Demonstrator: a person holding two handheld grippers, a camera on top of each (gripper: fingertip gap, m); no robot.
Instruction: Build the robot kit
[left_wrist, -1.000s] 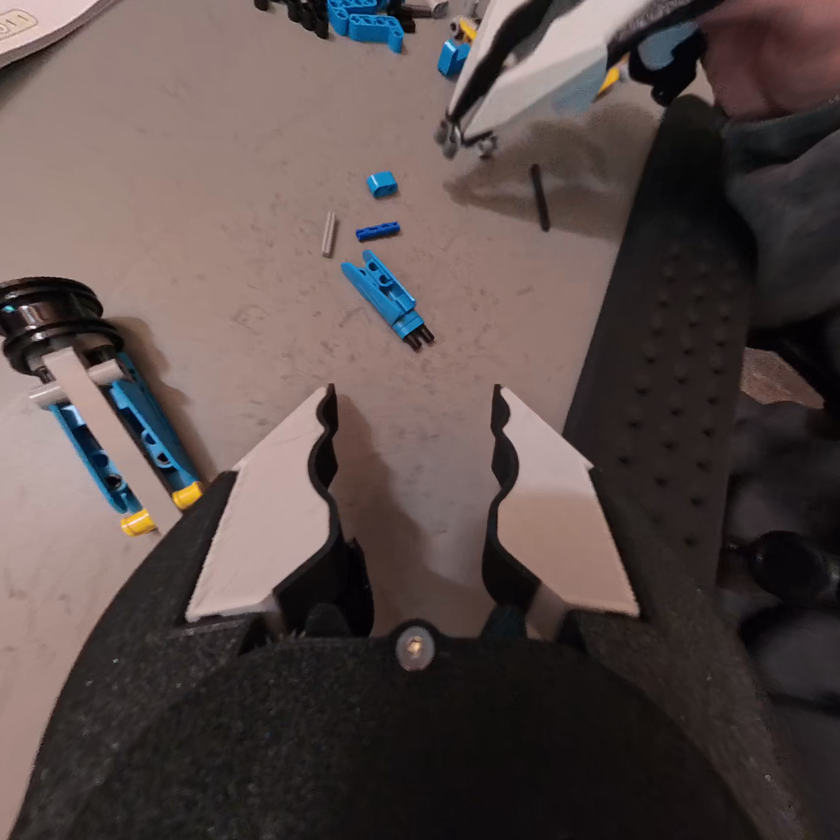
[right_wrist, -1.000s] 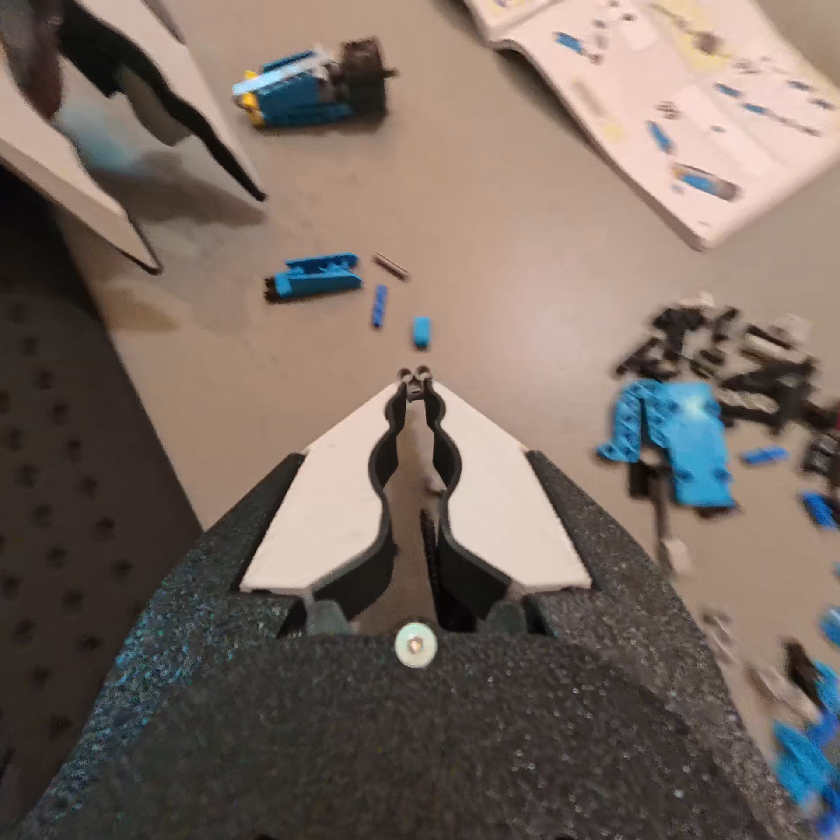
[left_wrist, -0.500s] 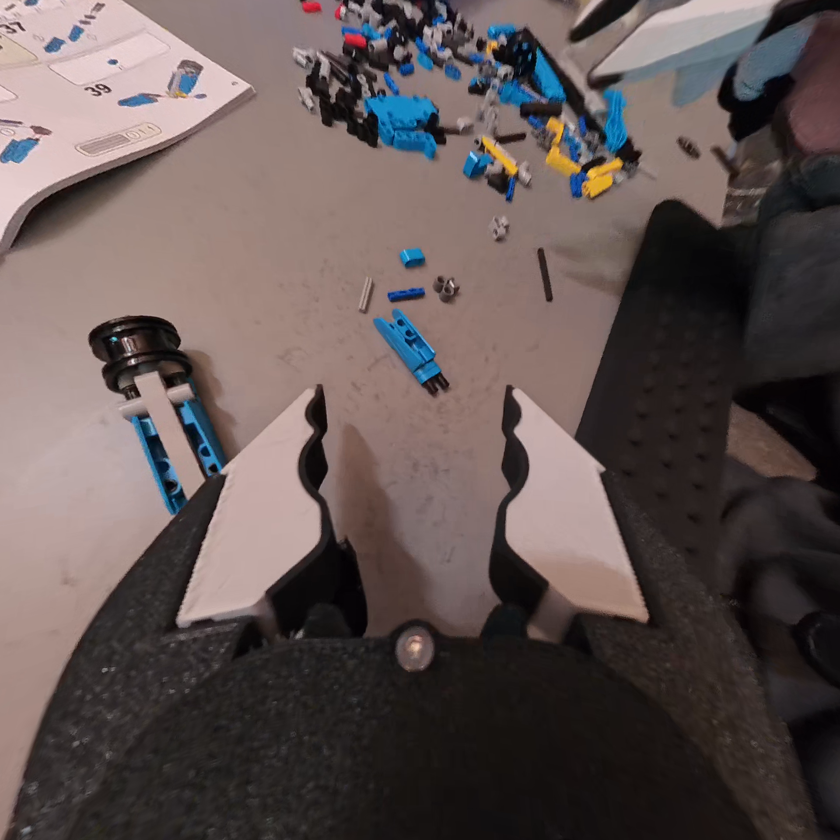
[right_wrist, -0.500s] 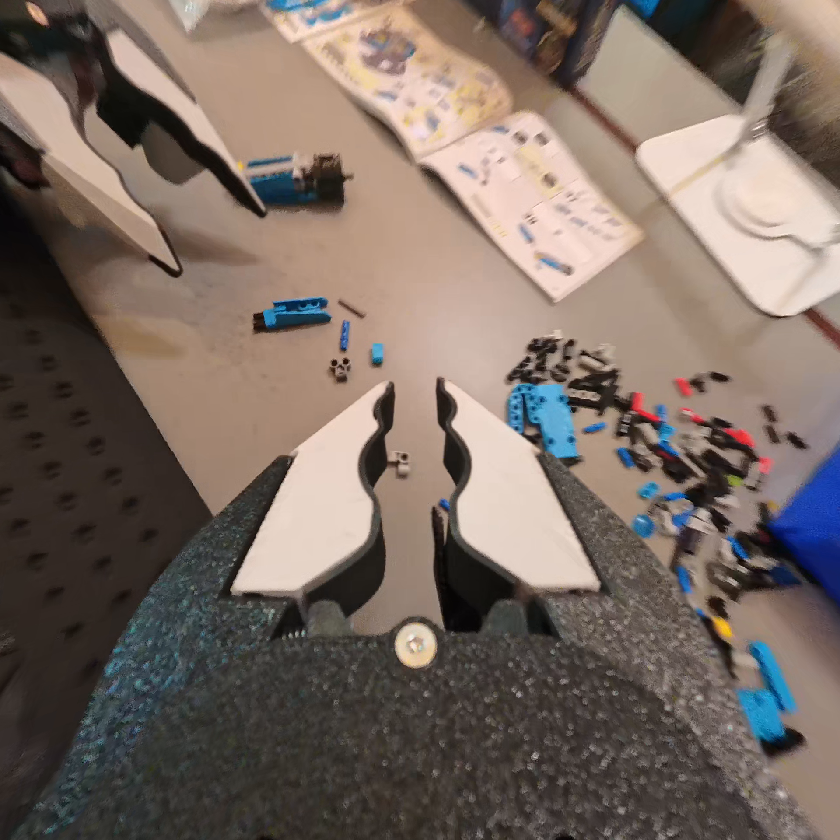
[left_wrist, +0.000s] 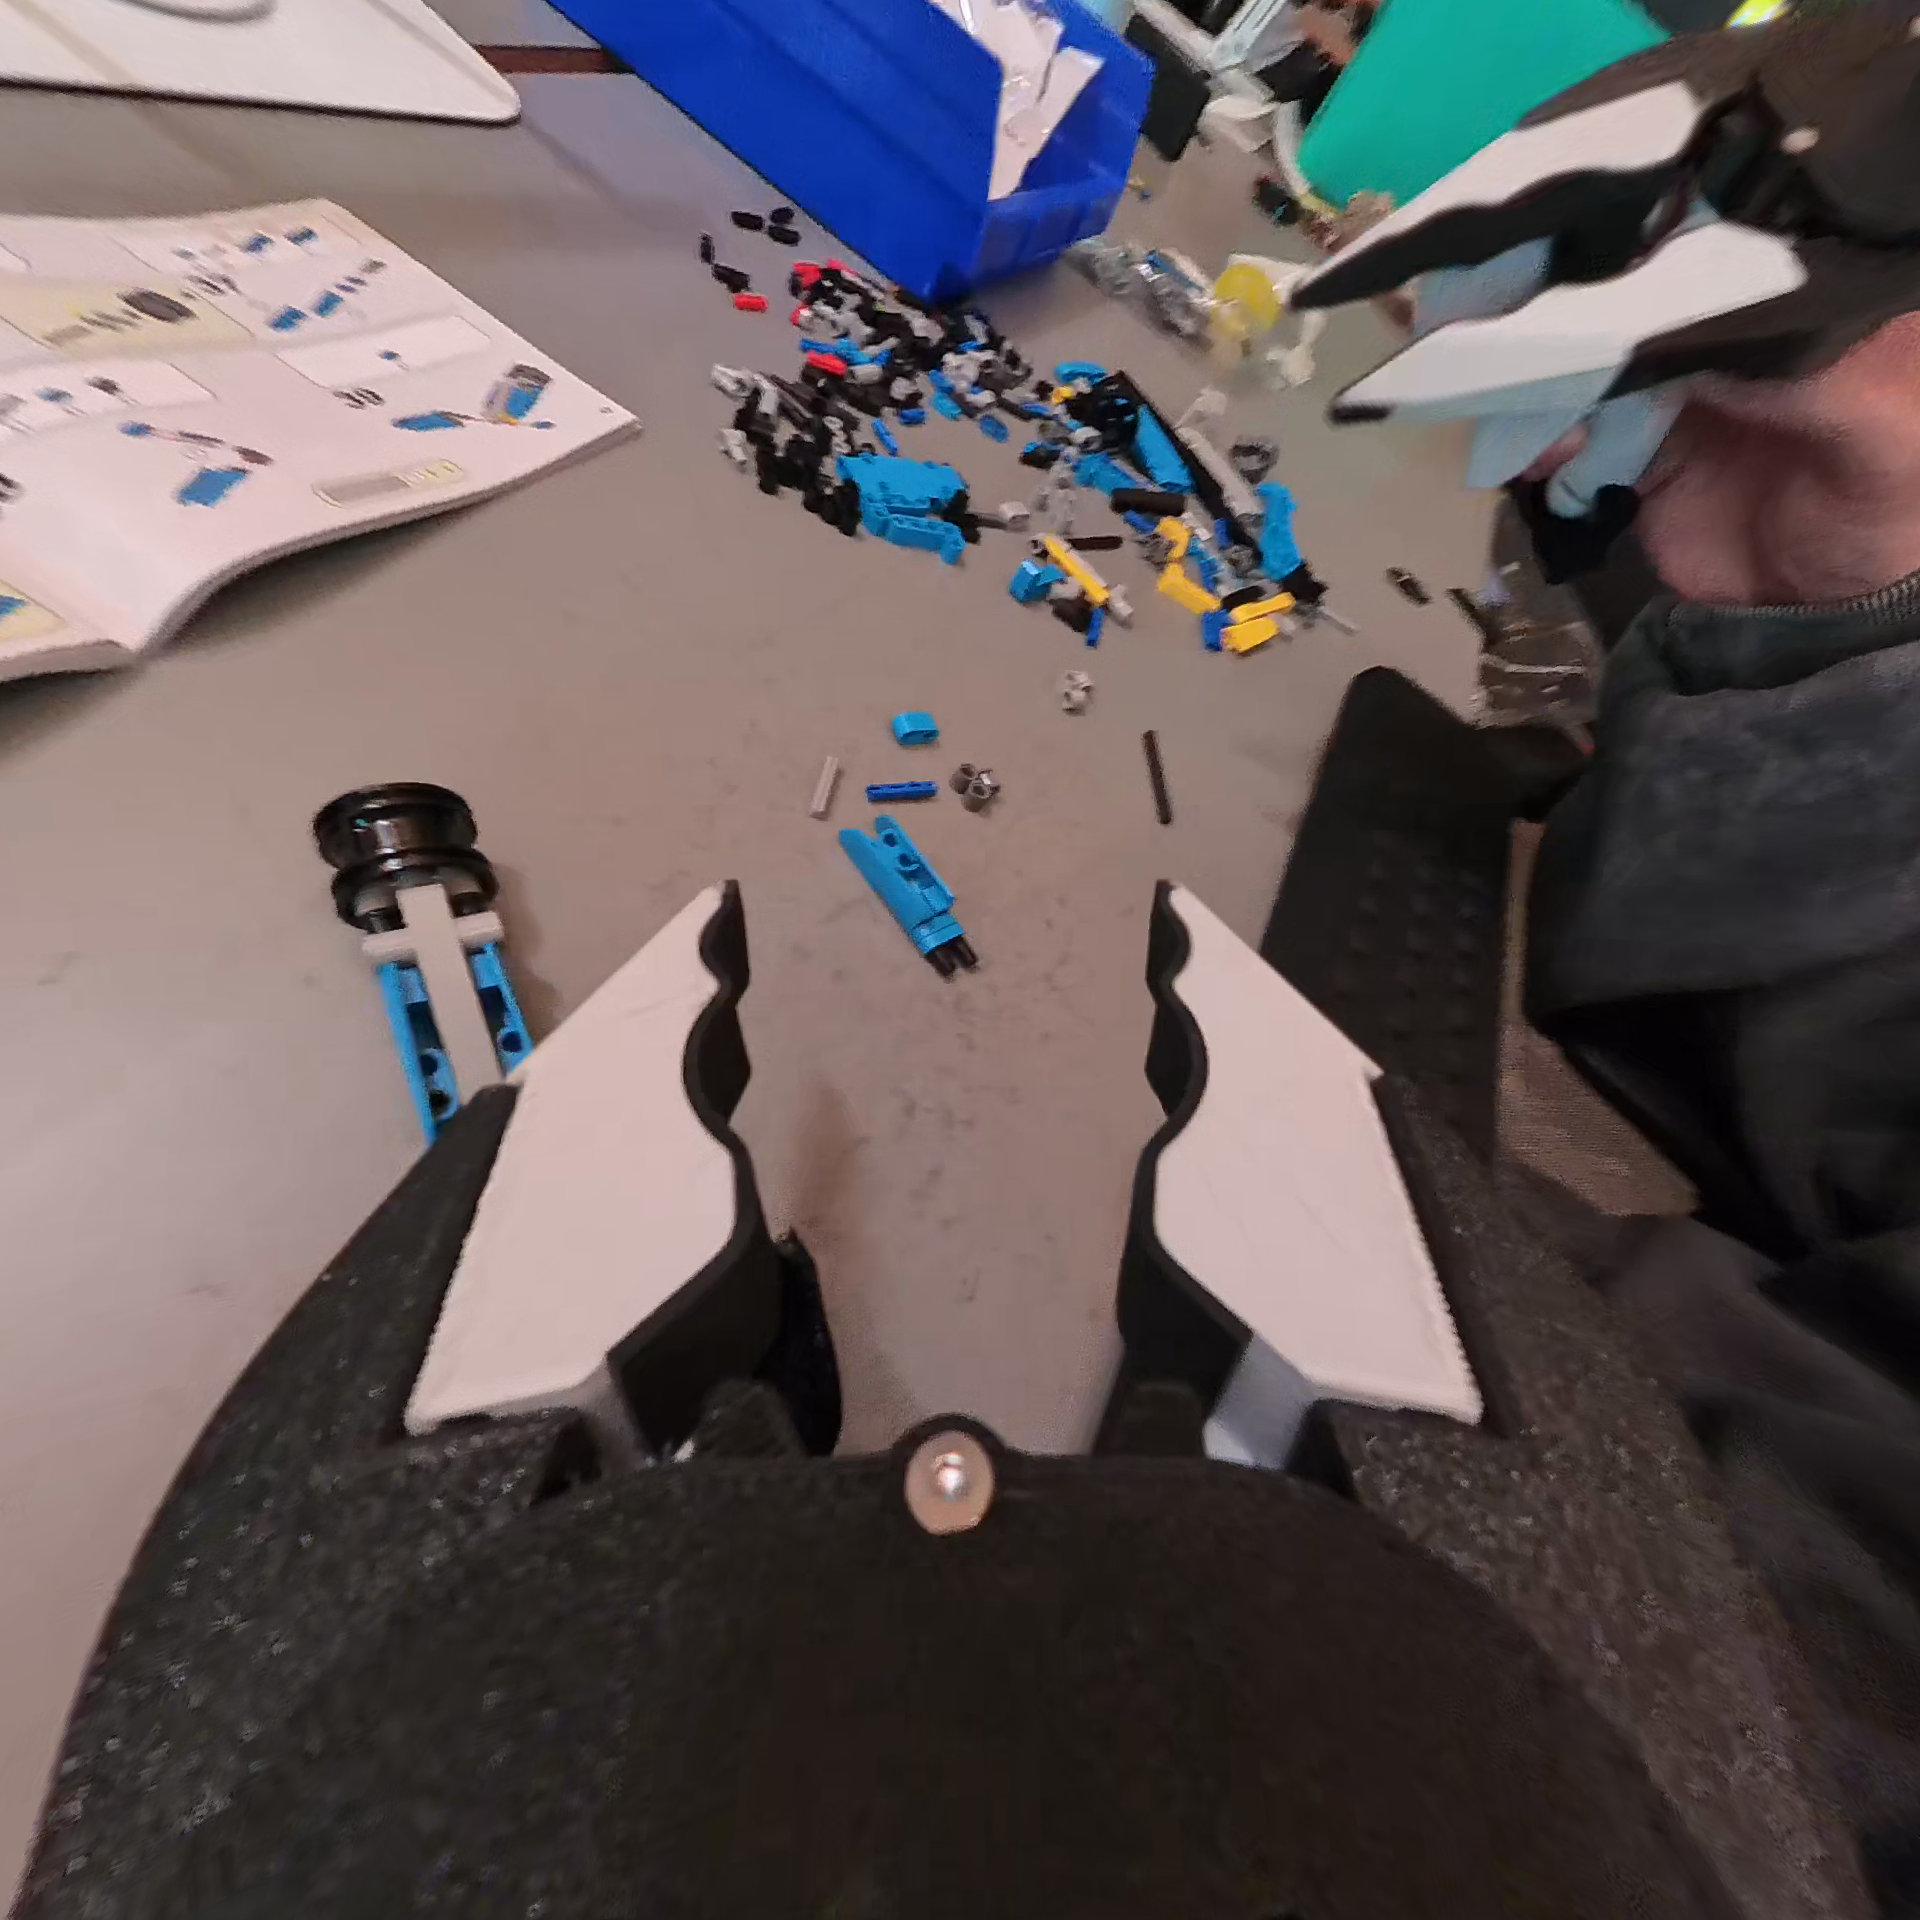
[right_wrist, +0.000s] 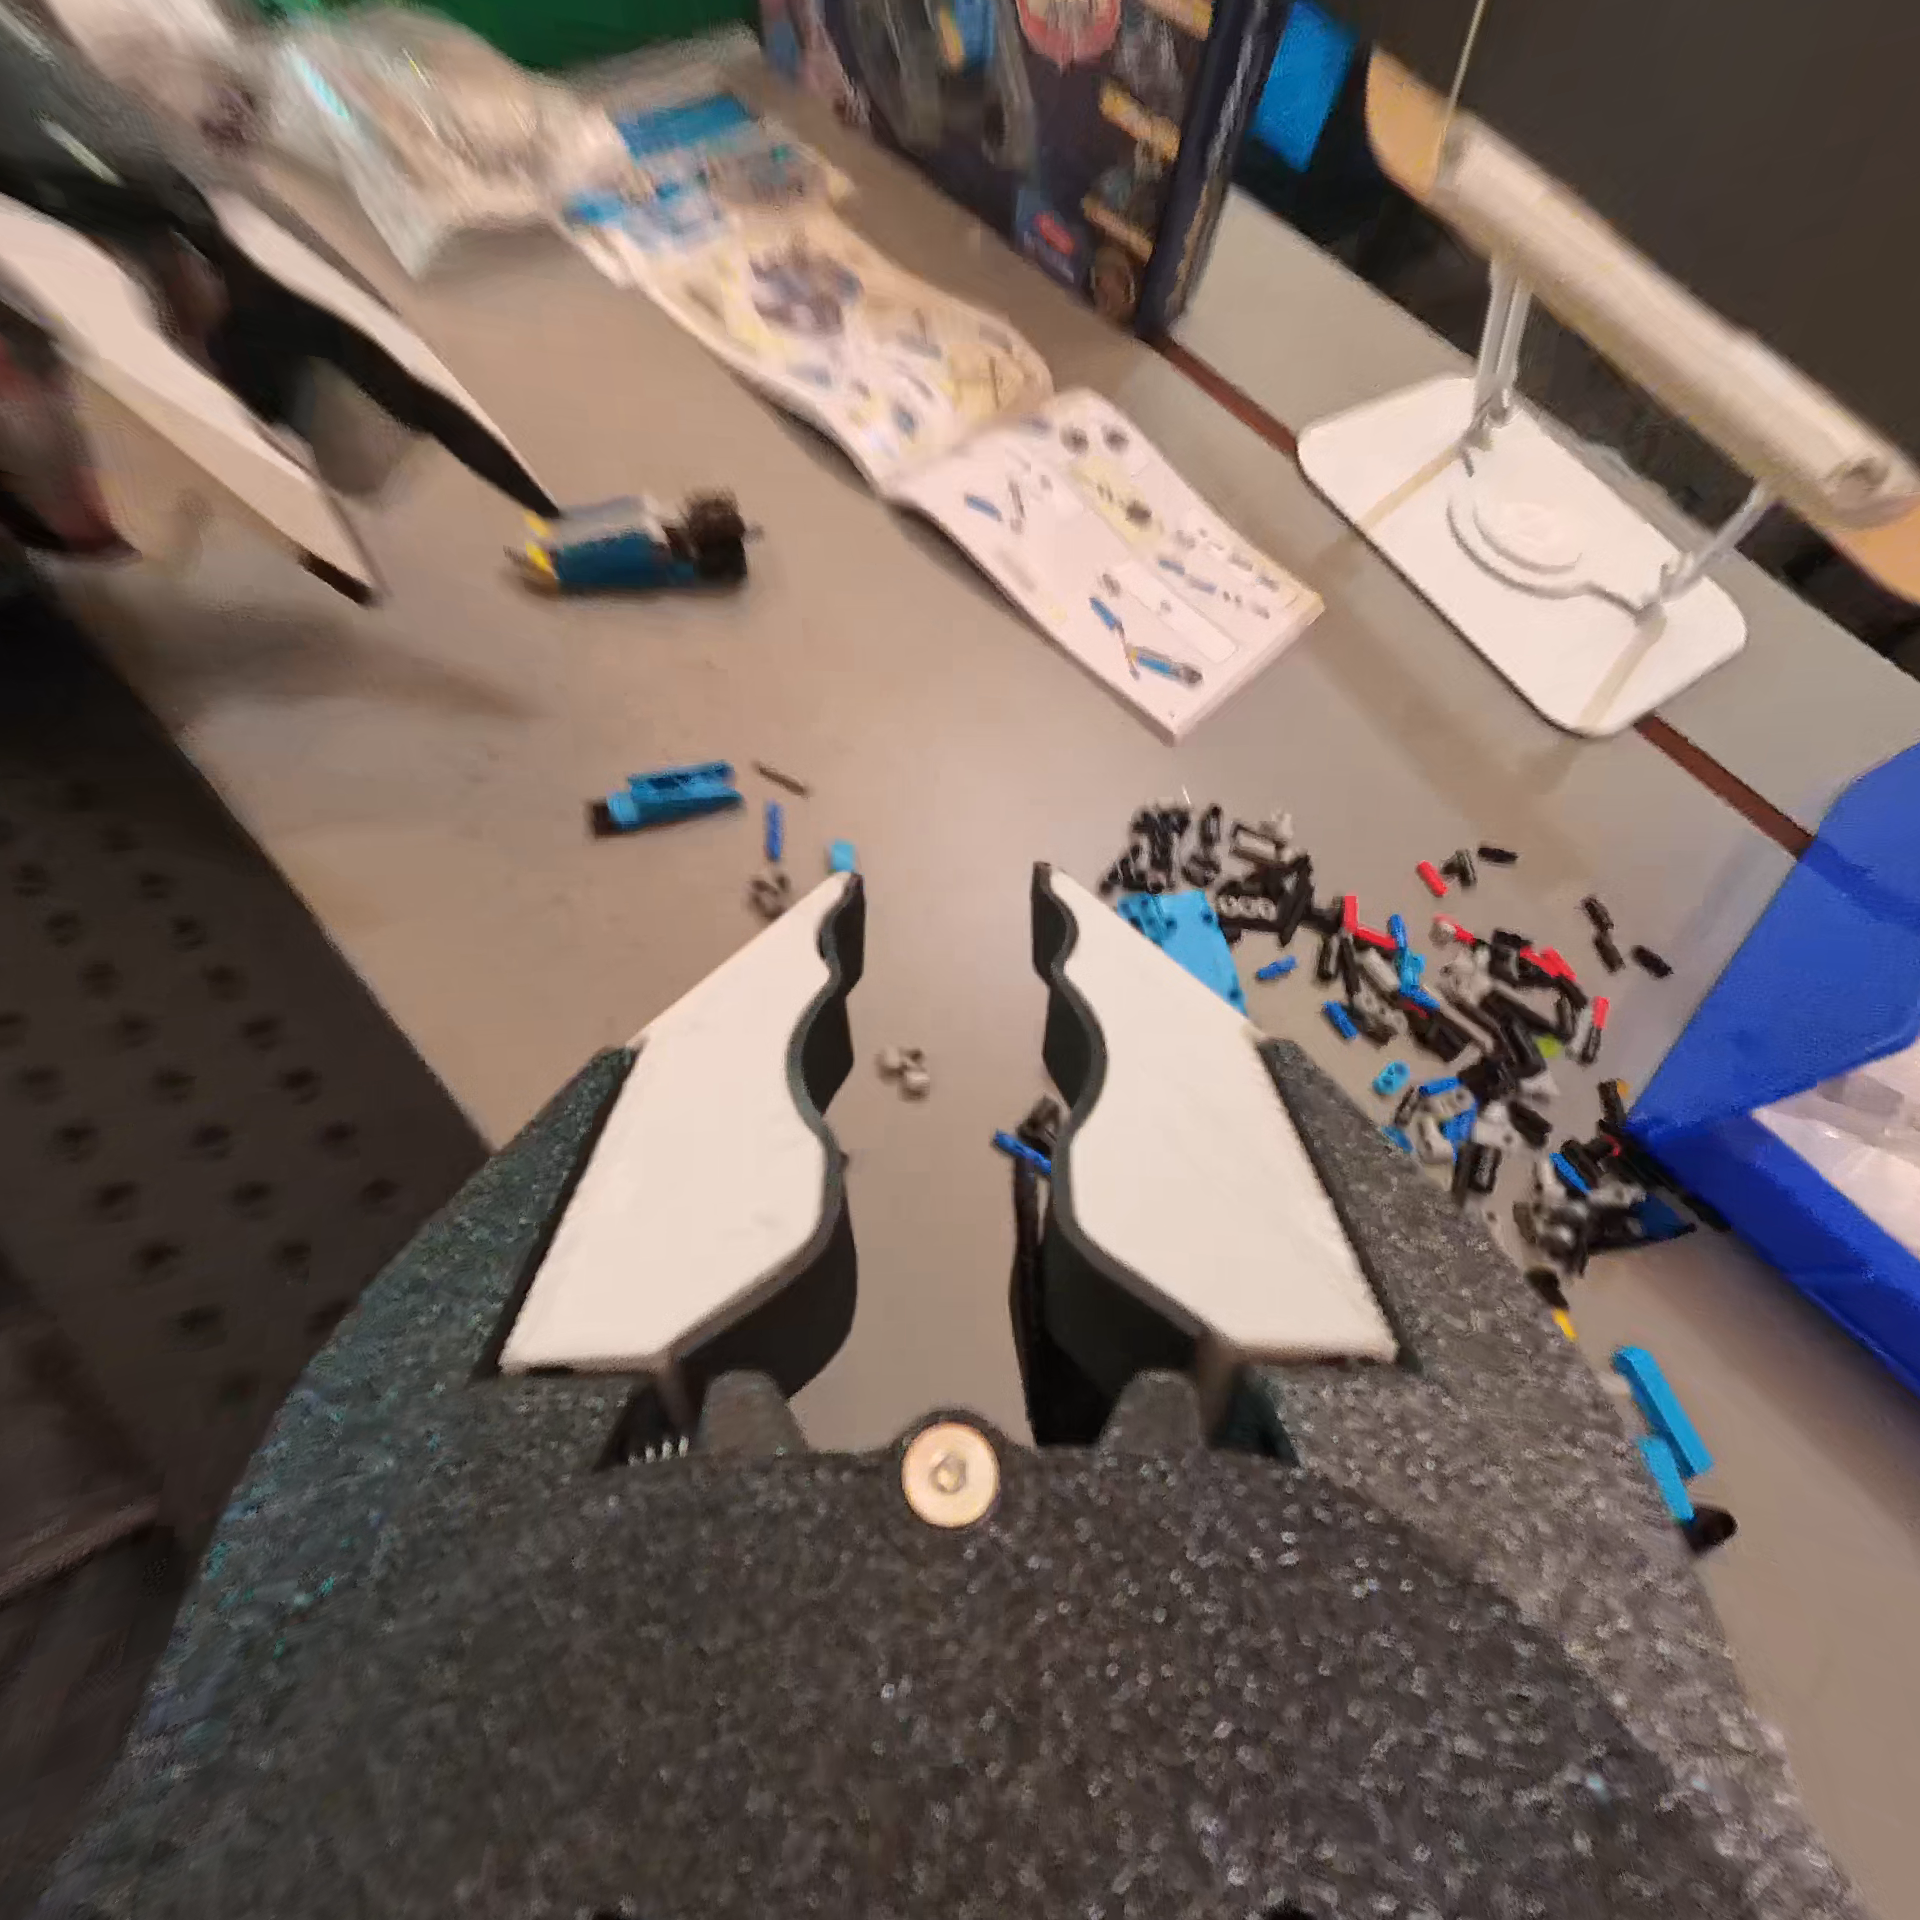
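grey desk (left_wrist: 582, 727) fills both views, with small toy building pieces lying on it.

left gripper (left_wrist: 945, 899) hangs above the desk with its fingers (left_wrist: 623, 1122) spread wide, and they hold nothing. just past the tips, between them, lies a blue piece with black pins (left_wrist: 902, 896). a little farther off sit a thin blue bar (left_wrist: 901, 792), a grey stick (left_wrist: 825, 785), a small blue block (left_wrist: 914, 728) and a little dark grey knob piece (left_wrist: 975, 785). a black rod (left_wrist: 1156, 776) lies past the right finger. beside the left finger lies a black wheel on blue beams (left_wrist: 421, 935). far ahead are a big pile of pieces (left_wrist: 997, 447), an open booklet (left_wrist: 239, 416) and a blue bin (left_wrist: 894, 135).

right gripper (right_wrist: 945, 883) is up in the air too, fingers (right_wrist: 717, 1122) apart with a clear gap, holding nothing. between the fingers, down on the desk, you see a small grey piece (right_wrist: 904, 1070). the pile is past the right finger, and a white stand (right_wrist: 1517, 561) is far beyond it.
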